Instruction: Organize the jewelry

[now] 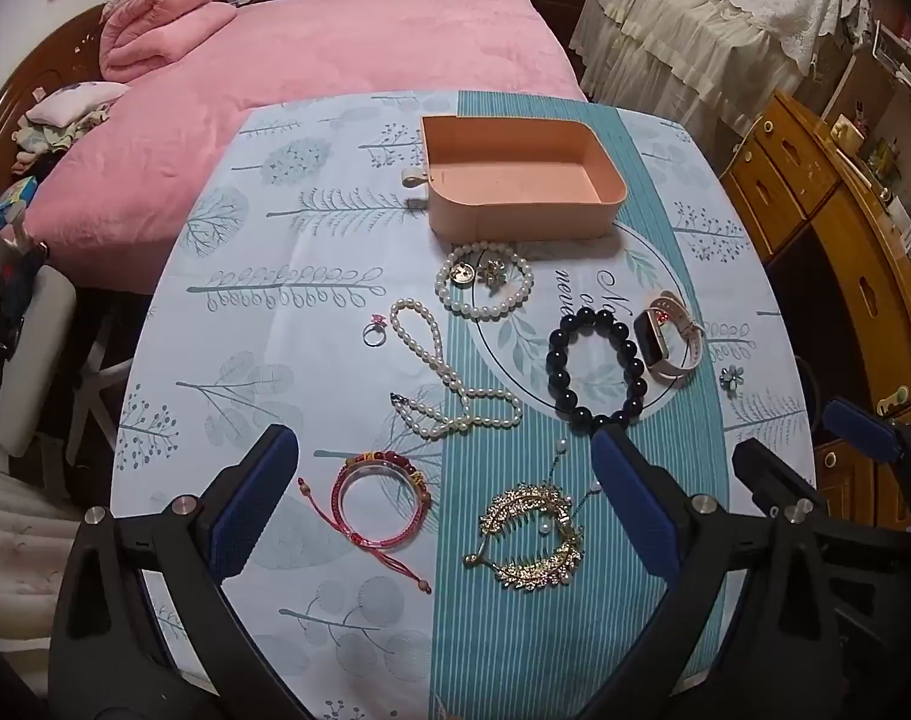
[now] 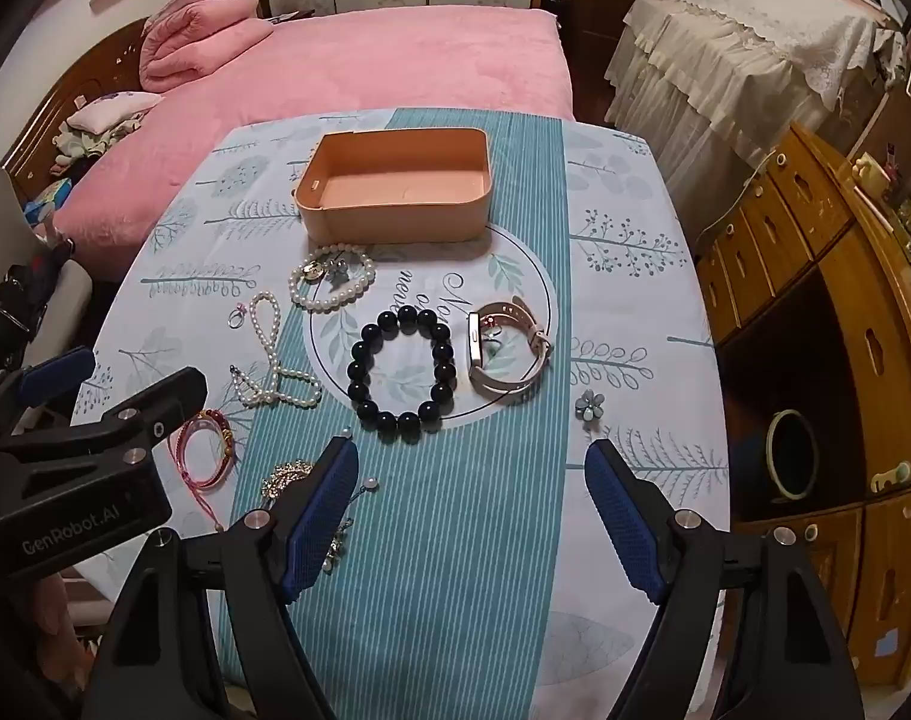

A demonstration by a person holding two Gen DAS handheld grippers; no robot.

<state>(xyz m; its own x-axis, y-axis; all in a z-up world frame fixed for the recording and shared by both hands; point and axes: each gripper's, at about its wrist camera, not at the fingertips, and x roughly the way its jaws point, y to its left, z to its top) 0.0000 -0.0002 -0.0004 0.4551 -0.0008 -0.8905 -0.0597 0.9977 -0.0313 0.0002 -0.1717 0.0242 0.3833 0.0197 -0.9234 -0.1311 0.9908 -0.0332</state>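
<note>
While both my grippers, left (image 1: 443, 501) and right (image 2: 472, 507), hang wide open holding nothing, the empty peach rectangular box (image 1: 518, 177) sits upper centre, jewelry like the black bead bracelet (image 2: 400, 369) spread below it.

Both grippers (left (image 1: 443, 483), right (image 2: 472, 501)) agape.

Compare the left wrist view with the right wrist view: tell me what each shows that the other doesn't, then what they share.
Only the left wrist view shows the whole gold hair clip and the whole red bracelet; in the right view both are partly hidden behind fingers.

Only the right wrist view shows the round opening in the wooden cabinet, and the left gripper's body.

Both show the empty pink box, black bead bracelet, watch, pearl necklace, ring, flower brooch and pink bed. Both grippers are open.
</note>
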